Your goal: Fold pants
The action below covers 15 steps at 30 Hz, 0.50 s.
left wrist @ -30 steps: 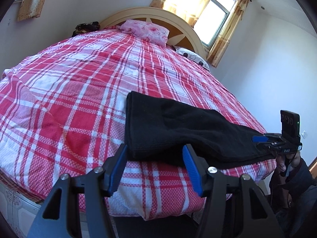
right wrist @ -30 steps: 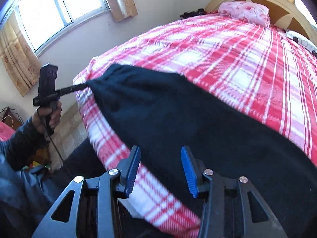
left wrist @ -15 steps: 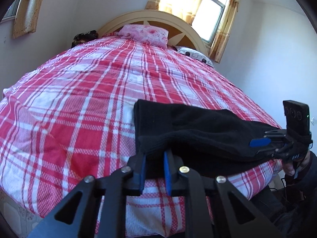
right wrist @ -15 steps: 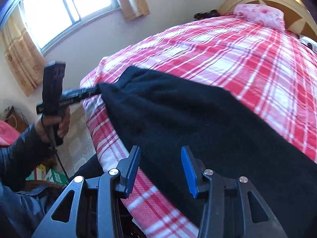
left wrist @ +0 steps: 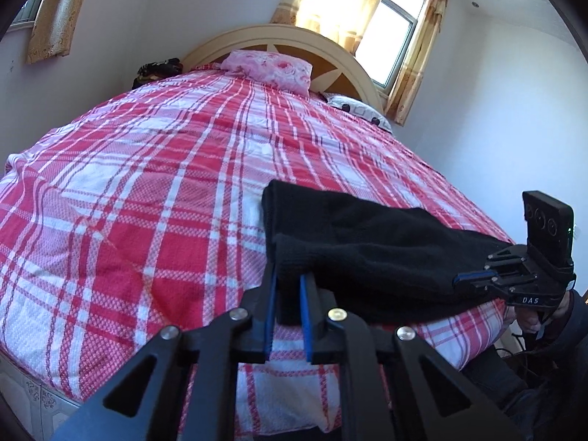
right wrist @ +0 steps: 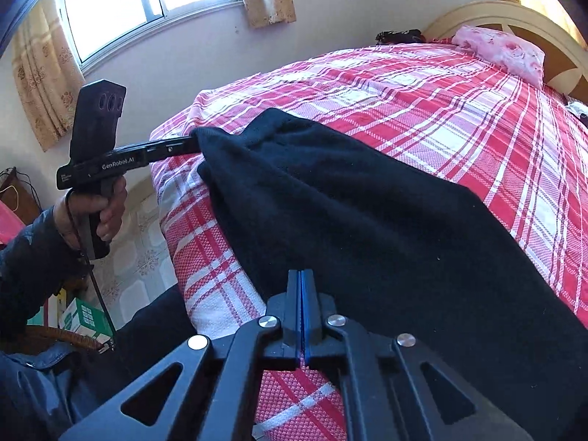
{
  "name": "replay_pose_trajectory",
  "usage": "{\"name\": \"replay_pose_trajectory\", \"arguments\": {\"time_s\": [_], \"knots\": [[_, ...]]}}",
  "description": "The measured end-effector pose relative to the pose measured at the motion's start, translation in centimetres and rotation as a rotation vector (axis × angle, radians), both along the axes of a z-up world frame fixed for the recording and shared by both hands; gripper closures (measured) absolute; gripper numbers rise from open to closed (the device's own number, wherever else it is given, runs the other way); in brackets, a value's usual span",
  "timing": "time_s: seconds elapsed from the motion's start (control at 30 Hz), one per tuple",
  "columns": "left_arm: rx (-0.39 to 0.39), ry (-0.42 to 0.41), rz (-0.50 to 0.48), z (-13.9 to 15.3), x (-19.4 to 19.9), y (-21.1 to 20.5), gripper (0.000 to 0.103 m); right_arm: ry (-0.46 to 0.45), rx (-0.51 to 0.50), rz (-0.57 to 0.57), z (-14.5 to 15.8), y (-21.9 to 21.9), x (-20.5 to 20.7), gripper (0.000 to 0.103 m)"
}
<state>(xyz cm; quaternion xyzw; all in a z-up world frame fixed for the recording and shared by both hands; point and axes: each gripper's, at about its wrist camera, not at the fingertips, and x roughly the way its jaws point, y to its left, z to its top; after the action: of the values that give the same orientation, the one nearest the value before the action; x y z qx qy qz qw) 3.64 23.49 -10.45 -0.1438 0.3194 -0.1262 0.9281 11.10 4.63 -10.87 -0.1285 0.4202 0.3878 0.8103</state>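
Left wrist view: black pants (left wrist: 367, 253), soft knit, lie near the foot edge of the bed (left wrist: 147, 191), long axis running left-right along that edge, one end at each gripper. Left gripper (left wrist: 288, 294) fingers narrow, just closed, clamped on the near left corner of the fabric, which bunches between the blue pads. Right gripper (left wrist: 474, 277) far right at the other end, fingers together against the cloth. Bedspread red-white plaid, woven; pink floral pillow (left wrist: 270, 70) by curved wooden headboard (left wrist: 330, 47).

Right wrist view: pants (right wrist: 367, 213) stretch diagonally from lower right to upper left. Right gripper (right wrist: 301, 294) fingers pressed fully together at the fabric edge; whether cloth is pinched, cannot tell. Left gripper (right wrist: 191, 145) grips the far corner, a hand (right wrist: 95, 213) on its handle.
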Motion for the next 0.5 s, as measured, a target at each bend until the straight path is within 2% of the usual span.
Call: {"name": "replay_pose_trajectory", "arguments": {"time_s": [0.1,0.13,0.17,0.2,0.23,0.33,0.4,0.43,0.47,0.5], "knots": [[0.015,0.009,0.011,-0.3,-0.5,0.1,0.087,-0.072,-0.054,-0.024,0.0,0.0,-0.5,0.1],[0.008,0.012,0.013,-0.3,-0.5,0.3,0.087,-0.09,-0.072,-0.026,0.0,0.1,-0.7,0.09],[0.0,0.015,0.013,-0.4,-0.5,0.4,0.087,-0.116,-0.101,-0.026,-0.1,0.2,-1.0,0.067],[0.001,0.013,0.013,-0.4,-0.5,0.3,0.087,-0.124,-0.112,-0.017,-0.2,0.3,-1.1,0.058],[0.004,0.012,0.01,-0.4,-0.5,0.2,0.087,-0.126,-0.109,-0.007,-0.3,0.4,-1.4,0.055],[0.007,0.014,0.01,-0.3,-0.4,0.1,0.087,-0.119,-0.092,0.005,-0.6,1.0,-1.4,0.055],[-0.001,0.016,0.023,-0.3,-0.5,0.5,0.087,-0.132,-0.111,-0.031,-1.0,1.2,-0.9,0.069],[-0.006,0.013,0.028,-0.3,-0.5,0.7,0.087,-0.116,-0.101,-0.034,-1.2,1.2,-0.7,0.087],[-0.008,0.012,0.033,-0.3,-0.6,0.9,0.087,-0.1,-0.086,-0.034,-1.3,1.3,-0.5,0.094],[-0.009,0.013,0.04,-0.2,-0.6,1.1,0.088,-0.099,-0.085,-0.031,-1.4,1.4,-0.5,0.097]]}}
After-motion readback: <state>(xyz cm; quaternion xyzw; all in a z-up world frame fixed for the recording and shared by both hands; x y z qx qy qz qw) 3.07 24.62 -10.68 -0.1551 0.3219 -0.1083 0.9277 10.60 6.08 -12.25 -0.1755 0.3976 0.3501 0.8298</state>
